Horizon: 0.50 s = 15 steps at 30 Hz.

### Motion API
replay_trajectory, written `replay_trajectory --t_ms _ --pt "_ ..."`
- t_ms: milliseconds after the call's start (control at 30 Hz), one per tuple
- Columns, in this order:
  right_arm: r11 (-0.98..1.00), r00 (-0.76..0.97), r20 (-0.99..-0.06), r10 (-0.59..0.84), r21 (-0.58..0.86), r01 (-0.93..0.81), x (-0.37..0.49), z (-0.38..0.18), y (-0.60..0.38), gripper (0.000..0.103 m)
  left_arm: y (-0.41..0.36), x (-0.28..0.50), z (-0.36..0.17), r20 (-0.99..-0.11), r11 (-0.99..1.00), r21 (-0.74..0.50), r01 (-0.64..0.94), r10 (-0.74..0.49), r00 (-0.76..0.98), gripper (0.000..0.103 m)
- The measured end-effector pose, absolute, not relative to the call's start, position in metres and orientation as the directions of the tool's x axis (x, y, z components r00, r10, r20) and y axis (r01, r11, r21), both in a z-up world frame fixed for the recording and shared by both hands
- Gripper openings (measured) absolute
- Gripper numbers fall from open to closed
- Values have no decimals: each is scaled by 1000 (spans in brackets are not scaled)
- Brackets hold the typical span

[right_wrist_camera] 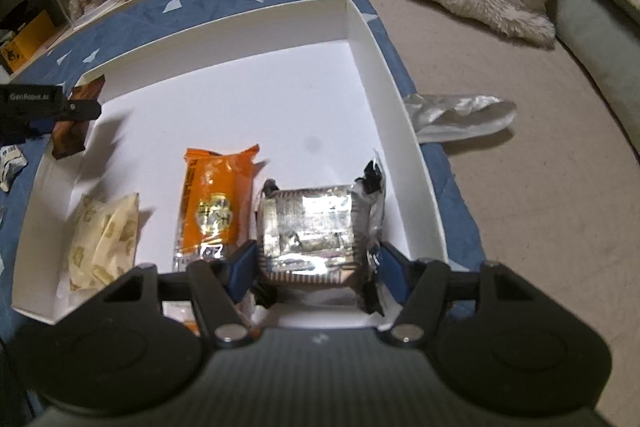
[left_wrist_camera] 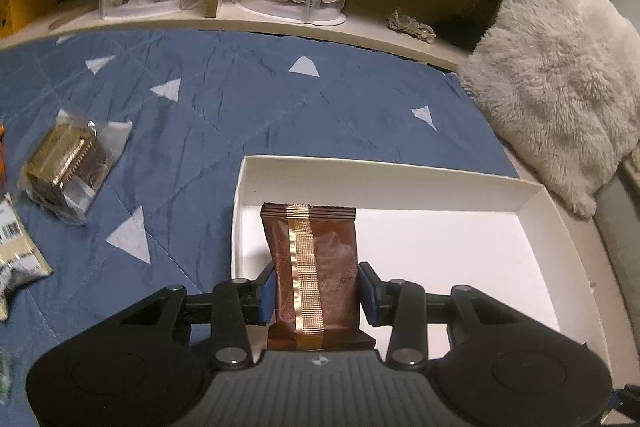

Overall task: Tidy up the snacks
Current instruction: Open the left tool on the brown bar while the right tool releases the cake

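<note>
Snacks are being gathered into a shallow white cardboard box (right_wrist_camera: 362, 27) that lies on a blue quilted bedspread (left_wrist_camera: 240, 99).

The left claw (left_wrist_camera: 317, 291) is clenched on a brown and gold foil snack packet (left_wrist_camera: 312, 267), its blue pads pressed against both long edges. It holds the packet upright over the box's near left corner, above the white floor.

The right claw (right_wrist_camera: 316, 263) sits low at the box's near right corner, with a square, clear-wrapped pastry (right_wrist_camera: 308, 231) between its blue pads. The right pad meets only loose wrapper, and whether this claw truly grips the pastry cannot be told.

Already lying inside the box are an orange packet (right_wrist_camera: 212, 207), just left of the pastry, and a cream patterned packet (right_wrist_camera: 104, 239), further left still.

Outside the box, to its left on the bedspread, a second wrapped pastry (left_wrist_camera: 66, 175) and a pale barcoded packet (left_wrist_camera: 16, 251) wait.

Risks from here, as a judgement: the brown packet, released upright, may topple against the box wall or fall across the cream packet. The pastry's slippery, crinkled wrapper may catch on a pad and drag as the right claw leaves. The light box may slide on the soft bedspread if nudged.
</note>
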State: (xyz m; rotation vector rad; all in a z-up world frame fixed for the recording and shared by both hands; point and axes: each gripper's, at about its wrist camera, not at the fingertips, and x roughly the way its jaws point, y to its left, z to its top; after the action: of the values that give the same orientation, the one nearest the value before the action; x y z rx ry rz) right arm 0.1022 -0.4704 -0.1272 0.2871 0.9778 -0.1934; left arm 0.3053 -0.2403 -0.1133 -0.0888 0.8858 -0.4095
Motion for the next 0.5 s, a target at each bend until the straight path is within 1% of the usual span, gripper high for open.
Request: replay_trajectory --t_ms 100,167,200,233,267,300,333,433,500 --pt "944 559 -829 -5 181 276 106 -126 -472 70 -241 307 -114 -724 919 -240 312 -383 573 44" --pt "944 554 -832 -36 153 291 107 -124 -471 71 -240 307 -113 -724 922 -226 314 -375 580 45" --pt "944 553 -831 -59 134 302 107 -124 -471 72 -241 307 -113 -725 920 -229 319 -380 575 47" --pt "943 557 -827 -70 128 309 106 -123 -470 76 -241 306 -112 -729 916 -226 330 -384 567 51" --pt "942 563 -823 -75 126 311 105 -121 -470 83 -242 305 -110 -730 915 -219 340 -385 565 56" --pt "942 570 -818 -81 124 312 103 -120 -470 85 -244 303 -108 -730 919 -197 343 -371 574 61" --pt "942 573 -815 -84 124 313 102 -119 -470 87 -244 300 -106 -728 922 -182 343 -361 583 64" --pt "940 575 -812 -97 115 320 99 -113 -466 87 -242 293 -103 -726 913 -187 363 -377 575 69" --pt "944 578 -810 -97 109 311 96 -110 -463 87 -242 288 -103 -732 911 -179 372 -376 568 69"
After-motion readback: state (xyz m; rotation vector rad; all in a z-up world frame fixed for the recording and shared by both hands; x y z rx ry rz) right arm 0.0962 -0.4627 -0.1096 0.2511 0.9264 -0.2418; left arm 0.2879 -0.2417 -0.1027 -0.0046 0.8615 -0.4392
